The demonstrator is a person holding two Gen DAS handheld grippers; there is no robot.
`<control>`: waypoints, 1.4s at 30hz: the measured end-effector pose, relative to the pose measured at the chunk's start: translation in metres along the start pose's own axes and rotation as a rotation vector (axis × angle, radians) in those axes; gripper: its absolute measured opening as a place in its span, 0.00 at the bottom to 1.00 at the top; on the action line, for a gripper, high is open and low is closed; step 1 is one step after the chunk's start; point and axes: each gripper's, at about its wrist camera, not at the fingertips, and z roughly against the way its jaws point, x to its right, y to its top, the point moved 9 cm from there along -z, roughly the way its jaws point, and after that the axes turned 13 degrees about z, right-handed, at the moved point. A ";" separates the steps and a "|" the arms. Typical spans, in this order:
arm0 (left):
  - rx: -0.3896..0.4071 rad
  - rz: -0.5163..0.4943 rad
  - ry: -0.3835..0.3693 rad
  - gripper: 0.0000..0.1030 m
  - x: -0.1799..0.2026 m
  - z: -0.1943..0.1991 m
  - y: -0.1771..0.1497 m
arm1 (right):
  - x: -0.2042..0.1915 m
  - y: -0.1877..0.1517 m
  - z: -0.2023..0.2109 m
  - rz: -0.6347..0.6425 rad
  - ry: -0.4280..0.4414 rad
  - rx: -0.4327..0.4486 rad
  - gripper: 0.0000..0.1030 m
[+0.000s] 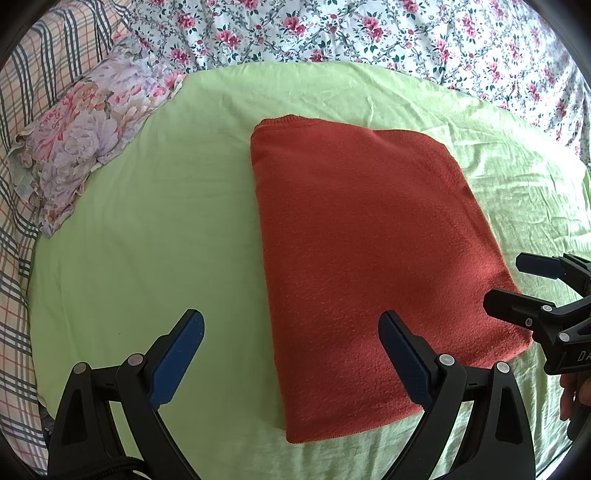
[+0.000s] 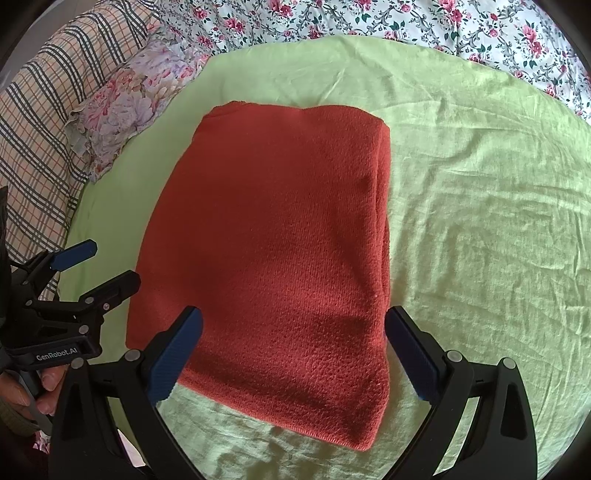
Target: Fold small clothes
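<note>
Pretty much done by the looks of it: the red knit garment [image 2: 273,254] is folded into a neat rectangle mid-frame on the green sheet [image 2: 480,221], with the left hand-held gripper [image 1: 291,354] and right hand-held gripper [image 2: 293,350] both spread apart, nothing being held.

The folded red garment [image 2: 266,251] is a matt knit cloth with a rough, nubby pile. The green sheet [image 2: 480,221] beneath it is thin, matt woven cloth, lightly creased. The floral bedspread [image 1: 369,33] and checked fabric [image 1: 22,184] are smooth printed cloth; the flowered pillow [image 1: 81,136] has a slight sheen. Each claw, left [image 1: 291,354] and right [image 2: 295,350], is matt black plastic with textured blue pads [image 1: 177,358] and bright metal rivets [image 1: 446,360].
</note>
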 end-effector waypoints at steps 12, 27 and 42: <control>0.001 0.000 -0.002 0.93 0.000 -0.002 0.003 | 0.003 0.003 0.001 -0.003 0.002 0.003 0.96; 0.000 0.002 -0.002 0.93 -0.002 -0.003 0.004 | 0.003 0.004 0.001 -0.003 0.001 0.003 0.96; -0.002 0.013 0.001 0.93 -0.006 -0.005 0.006 | 0.005 0.008 0.001 -0.003 -0.002 0.009 0.96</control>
